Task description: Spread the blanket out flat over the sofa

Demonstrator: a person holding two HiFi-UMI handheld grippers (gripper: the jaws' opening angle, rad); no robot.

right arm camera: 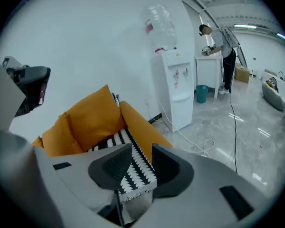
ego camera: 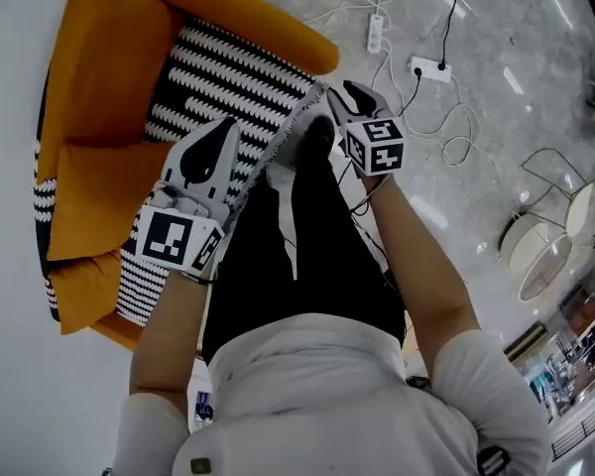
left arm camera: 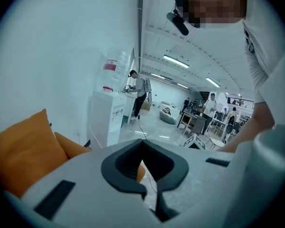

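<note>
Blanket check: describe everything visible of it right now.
The blanket is a knitted-looking throw, black-and-white zigzag on top, greyish underneath, with a pale fringed edge. It lies over the orange sofa, with an orange cushion resting on it. Its front edge is raised and held between the right gripper's jaws. The left gripper sits at that edge too, jaws together, though no cloth shows between them.

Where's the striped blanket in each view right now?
Head view: blanket upper left, lying on the orange sofa.
Left gripper view: not in it; only orange cushions show.
Right gripper view: lower centre, running between the jaws.
Shared landmark: the orange sofa.
</note>
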